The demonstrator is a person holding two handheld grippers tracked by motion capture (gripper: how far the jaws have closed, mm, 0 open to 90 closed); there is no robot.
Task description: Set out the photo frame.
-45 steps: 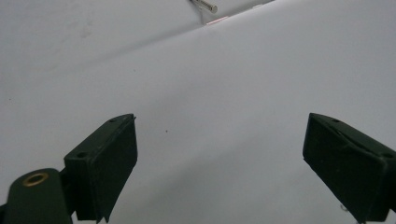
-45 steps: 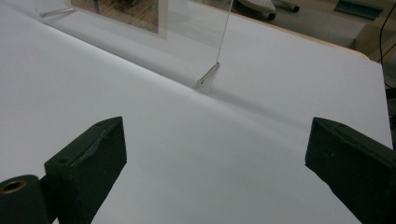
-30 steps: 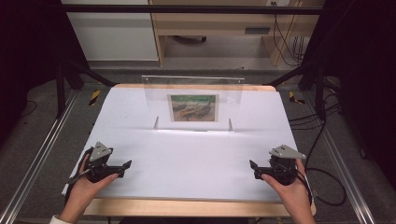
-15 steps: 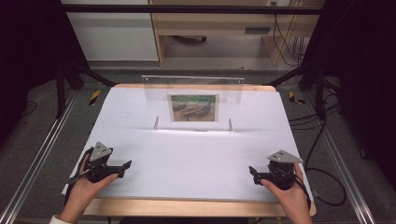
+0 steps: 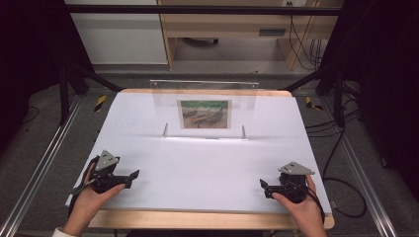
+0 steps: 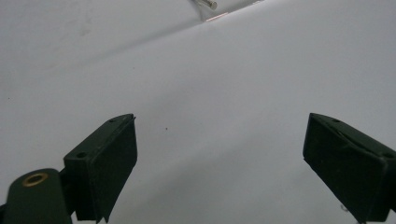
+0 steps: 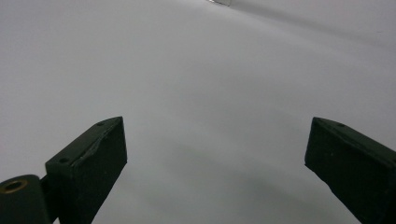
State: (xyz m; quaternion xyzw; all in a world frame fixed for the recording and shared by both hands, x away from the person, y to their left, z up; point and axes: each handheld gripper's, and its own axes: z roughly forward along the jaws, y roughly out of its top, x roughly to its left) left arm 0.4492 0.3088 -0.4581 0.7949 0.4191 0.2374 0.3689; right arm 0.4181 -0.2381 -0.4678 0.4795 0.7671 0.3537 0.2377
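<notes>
A clear acrylic panel (image 5: 237, 106) stands upright on two small metal feet at the back middle of the white table (image 5: 207, 163). A small landscape picture (image 5: 205, 114) shows in it. My left gripper (image 5: 134, 176) rests near the front left corner, held by a hand, and points right. Its jaws stand wide apart over bare white surface (image 6: 219, 172), with one foot of the panel (image 6: 208, 4) far ahead. My right gripper (image 5: 263, 187) sits near the front right corner and points left. It is open with nothing between its fingers (image 7: 215, 172).
Metal rails (image 5: 37, 173) run along both sides of the table. Black cables (image 5: 341, 182) lie on the floor at the right. A wooden cabinet (image 5: 222, 24) stands behind the table. The wooden front edge (image 5: 197, 219) lies just below both hands.
The right gripper has slid a little toward the table's front edge. The left gripper has stayed put.
</notes>
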